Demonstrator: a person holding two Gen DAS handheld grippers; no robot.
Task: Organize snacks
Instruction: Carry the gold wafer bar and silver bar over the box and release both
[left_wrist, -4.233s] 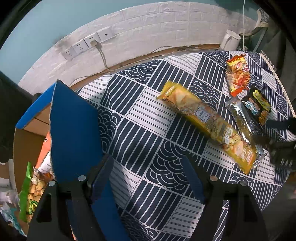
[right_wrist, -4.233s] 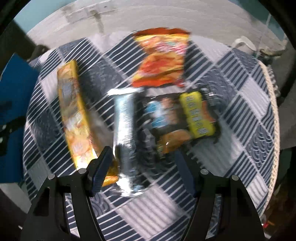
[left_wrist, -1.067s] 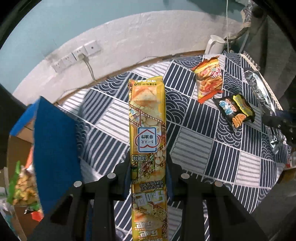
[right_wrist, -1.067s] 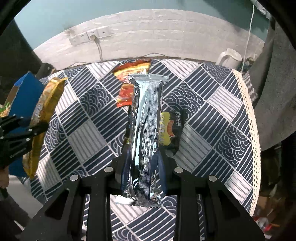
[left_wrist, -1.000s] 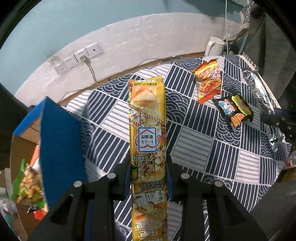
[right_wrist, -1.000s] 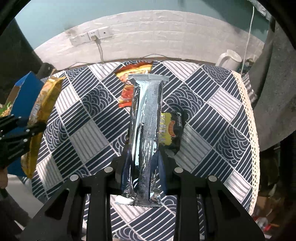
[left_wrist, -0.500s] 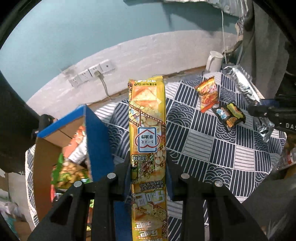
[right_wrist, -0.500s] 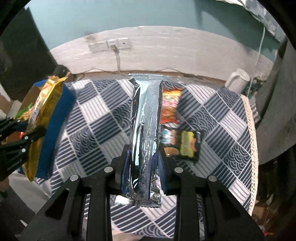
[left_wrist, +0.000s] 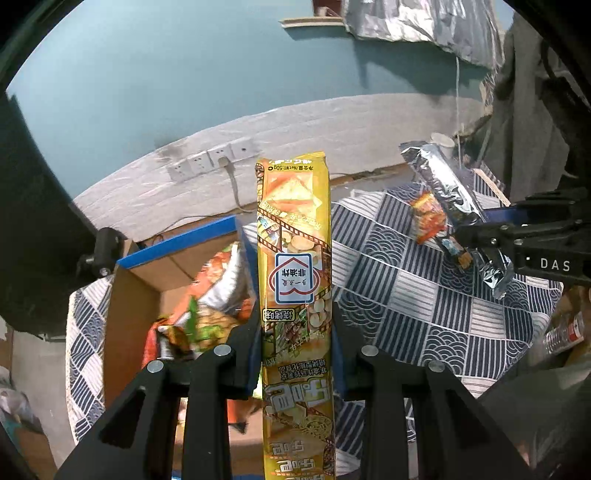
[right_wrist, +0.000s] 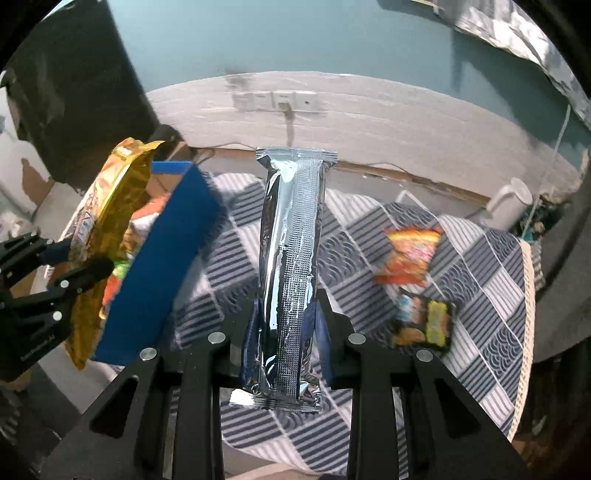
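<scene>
Your left gripper (left_wrist: 295, 332) is clamped on the long yellow cracker pack (left_wrist: 295, 280), jaws narrow and pressing both long sides low on the pack; most of it sticks up ahead of the fingers, a shorter end trails back past them. Your right gripper (right_wrist: 286, 332) is closed tight on the silver foil pack (right_wrist: 290, 269), same way, held low with its sealed top edge free in the air. Both packs are lifted off the table, nothing touching them.

The cardboard box (left_wrist: 133, 291) with blue flaps sits at the left edge of the table, open top, already holding several snack bags (left_wrist: 207, 295). In the left wrist view the yellow pack is above the box's right wall. From the right wrist view, one blue flap (right_wrist: 162, 258) stands up between the box and the rest of the table, beside your left gripper.

On the patterned tablecloth (right_wrist: 487, 306) the orange chip bag (right_wrist: 410, 254) and the black-and-yellow snack bag (right_wrist: 424, 321) lie near each other, toward the right side. Bare cloth lies between them and the box. A white kettle (right_wrist: 511, 203) stands at the far right edge, by the wall.
</scene>
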